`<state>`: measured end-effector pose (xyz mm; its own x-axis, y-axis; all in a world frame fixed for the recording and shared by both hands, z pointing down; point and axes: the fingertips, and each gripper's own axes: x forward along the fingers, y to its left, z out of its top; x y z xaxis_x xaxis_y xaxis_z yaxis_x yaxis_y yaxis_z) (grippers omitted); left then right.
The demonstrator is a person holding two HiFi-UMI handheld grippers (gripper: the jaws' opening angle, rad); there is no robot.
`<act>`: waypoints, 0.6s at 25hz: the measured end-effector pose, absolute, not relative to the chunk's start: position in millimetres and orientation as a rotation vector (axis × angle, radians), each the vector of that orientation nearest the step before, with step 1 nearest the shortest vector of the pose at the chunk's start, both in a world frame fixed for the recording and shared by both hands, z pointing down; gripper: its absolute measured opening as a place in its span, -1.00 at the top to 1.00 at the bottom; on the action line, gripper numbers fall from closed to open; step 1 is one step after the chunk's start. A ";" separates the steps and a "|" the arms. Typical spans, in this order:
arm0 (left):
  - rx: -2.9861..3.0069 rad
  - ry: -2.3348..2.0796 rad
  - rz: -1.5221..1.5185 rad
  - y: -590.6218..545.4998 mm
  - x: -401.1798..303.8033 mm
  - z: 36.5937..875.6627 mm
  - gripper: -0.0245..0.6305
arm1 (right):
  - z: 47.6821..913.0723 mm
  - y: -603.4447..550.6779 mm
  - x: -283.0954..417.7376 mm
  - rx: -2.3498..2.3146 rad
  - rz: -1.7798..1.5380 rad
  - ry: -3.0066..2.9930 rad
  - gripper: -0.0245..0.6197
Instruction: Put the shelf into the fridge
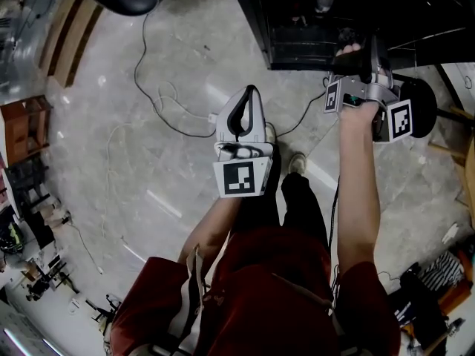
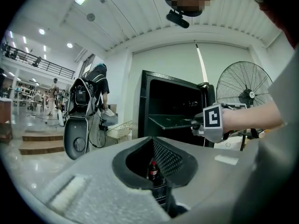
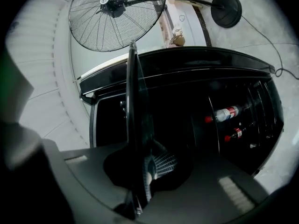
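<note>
Close to the body, at waist height: left gripper [image 1: 249, 95] hangs idle, jaws together, nothing between them. It is aimed at the fridge but plays no part.

Further out, arm extended: right gripper [image 1: 355, 54] is clamped on the near edge of the shelf [image 2: 170, 121], a dark flat panel held roughly level at the mouth of the fridge [image 2: 159, 97]. Door open, interior dark. Cannot tell whether the far edge has crossed into the cavity.

Inside: bottles [image 3: 227, 113] lie on racks.

Beyond: standing fan [image 2: 243, 93] beside the cabinet.

Judgement: carry done, insertion barely begun. Left to do: line up with the supports, slide home, let go.
</note>
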<state>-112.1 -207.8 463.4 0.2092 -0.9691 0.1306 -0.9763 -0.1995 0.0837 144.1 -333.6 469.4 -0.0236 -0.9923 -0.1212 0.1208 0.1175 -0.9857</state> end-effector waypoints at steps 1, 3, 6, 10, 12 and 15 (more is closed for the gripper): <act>2.324 -1.886 0.075 -207.9 -111.9 463.4 0.91 | 470.2 -335.8 143.8 -1.028 -1.194 1.205 0.86; 2.321 -1.885 0.078 -208.8 -111.8 463.7 0.91 | 471.3 -341.2 142.7 -1.040 -1.187 1.216 0.87; 2.327 -1.881 0.082 -209.5 -109.6 464.1 0.91 | 472.1 -347.9 141.8 -1.050 -1.183 1.222 0.87; 2.336 -1.871 0.082 -211.0 -105.2 463.0 0.91 | 468.8 -357.2 141.3 -1.064 -1.179 1.215 0.87; 2.342 -1.868 0.081 -212.4 -104.4 461.8 0.91 | 467.1 -363.3 139.5 -1.072 -1.179 1.209 0.87; 2.340 -1.865 0.080 -214.1 -104.3 462.5 0.91 | 466.1 -373.3 138.5 -1.095 -1.181 1.211 0.87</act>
<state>-104.3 -214.1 462.5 0.2264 -0.9648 0.1339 -0.9727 -0.2168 0.0826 138.5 -373.3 466.1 -0.0077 -0.9962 -0.0871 0.0618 0.0864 -0.9943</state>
